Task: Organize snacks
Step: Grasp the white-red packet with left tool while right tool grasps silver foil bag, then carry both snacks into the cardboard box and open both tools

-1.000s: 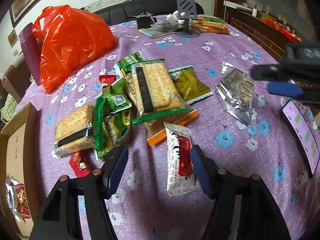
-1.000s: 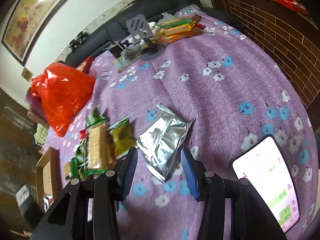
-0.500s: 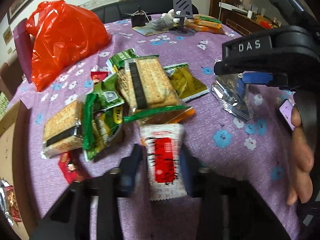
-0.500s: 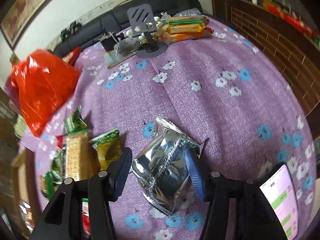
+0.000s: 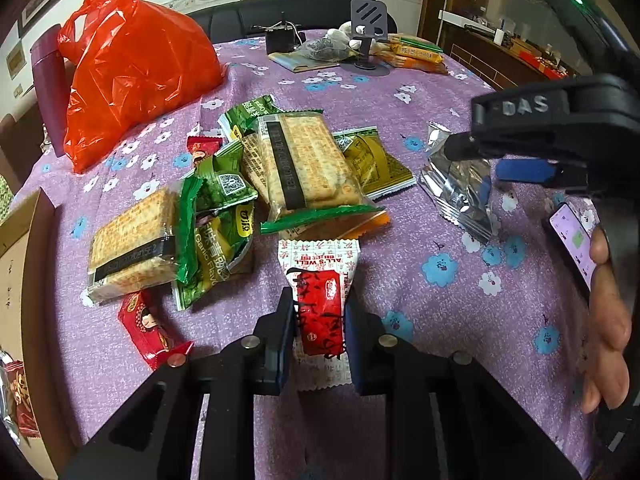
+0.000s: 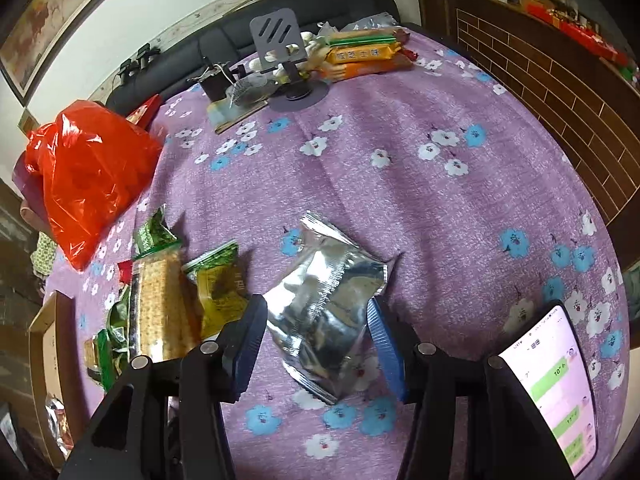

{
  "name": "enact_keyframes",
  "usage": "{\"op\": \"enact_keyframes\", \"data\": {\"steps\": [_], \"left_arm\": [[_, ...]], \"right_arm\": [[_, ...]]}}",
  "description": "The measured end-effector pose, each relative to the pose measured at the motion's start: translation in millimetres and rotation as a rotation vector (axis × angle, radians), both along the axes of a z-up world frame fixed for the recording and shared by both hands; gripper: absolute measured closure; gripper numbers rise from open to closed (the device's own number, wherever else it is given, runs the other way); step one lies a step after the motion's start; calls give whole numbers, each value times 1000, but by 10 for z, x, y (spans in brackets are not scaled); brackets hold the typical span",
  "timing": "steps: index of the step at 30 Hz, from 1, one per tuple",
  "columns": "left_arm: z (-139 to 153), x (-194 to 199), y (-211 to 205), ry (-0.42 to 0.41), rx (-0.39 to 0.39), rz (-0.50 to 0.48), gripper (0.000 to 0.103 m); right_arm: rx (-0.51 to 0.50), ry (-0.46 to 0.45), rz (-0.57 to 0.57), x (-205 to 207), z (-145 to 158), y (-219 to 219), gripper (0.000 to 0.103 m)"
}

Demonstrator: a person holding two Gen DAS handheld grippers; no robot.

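My left gripper (image 5: pixel 318 320) is shut on a white and red snack packet (image 5: pixel 320 280) at the near edge of the snack pile. The pile holds cracker packs (image 5: pixel 304 160), green packets (image 5: pixel 216 216) and small red packets (image 5: pixel 152 328) on the purple flowered cloth. My right gripper (image 6: pixel 316 340) is open, its blue pads either side of a silver foil packet (image 6: pixel 324 304) that lies flat on the cloth. The right gripper also shows in the left wrist view (image 5: pixel 520 160) over the foil packet (image 5: pixel 460 184).
A cardboard box (image 5: pixel 16 280) with a few packets sits off the table's left edge. A red plastic bag (image 5: pixel 128 88) stands at the back left. A lit phone (image 6: pixel 556 392) lies at the right. A phone stand (image 6: pixel 284 60) and more snack packs (image 6: pixel 360 56) are at the far end.
My left gripper moved forward over the white and red packet and closed on it. My right gripper came down and forward so its open pads straddle the foil packet.
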State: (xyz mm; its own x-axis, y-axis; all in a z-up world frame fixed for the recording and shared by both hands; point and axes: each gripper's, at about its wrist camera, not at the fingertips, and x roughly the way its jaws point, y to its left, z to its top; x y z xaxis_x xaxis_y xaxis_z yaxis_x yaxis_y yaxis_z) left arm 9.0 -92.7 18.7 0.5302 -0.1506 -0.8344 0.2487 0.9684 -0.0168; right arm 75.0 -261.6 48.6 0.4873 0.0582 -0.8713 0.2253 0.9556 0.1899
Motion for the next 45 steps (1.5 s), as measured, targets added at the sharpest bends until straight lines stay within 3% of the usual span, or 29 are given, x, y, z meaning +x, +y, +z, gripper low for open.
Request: {"op": "enact_keyframes", "data": {"steps": [3,6,8,11,13,21,26,35,45], "left_arm": [[-8,14,-8,-14,3,3,79],[-20,37,-5,-26,-2,2,79],[-15,39,15,-24,-18,1,81],[1,36,81,-3,-73,-9,84],[28,19,112,5,-108,-18,84],[202,-156,232,-26,-130,-4,84],[289,-304,402,-49,-141,42,84],[490,-535,1028,-105,-166,149,84],[549,-773,2253,-153,-162,367,84]], "right_arm": [[0,29,-23,101,-57,40,40],[-38,36,-27,166,-129,83,29],[-56,54,-6,191,-198,117,29],[-61,45,42,150,-231,145,38],[-15,36,46,87,-224,105,39],[21,-57,126,-369,45,184,39],[113,-113,211,-604,178,347,38],[219,-132,396,-760,326,998,38],[236,-133,622,-867,451,2130,38]]}}
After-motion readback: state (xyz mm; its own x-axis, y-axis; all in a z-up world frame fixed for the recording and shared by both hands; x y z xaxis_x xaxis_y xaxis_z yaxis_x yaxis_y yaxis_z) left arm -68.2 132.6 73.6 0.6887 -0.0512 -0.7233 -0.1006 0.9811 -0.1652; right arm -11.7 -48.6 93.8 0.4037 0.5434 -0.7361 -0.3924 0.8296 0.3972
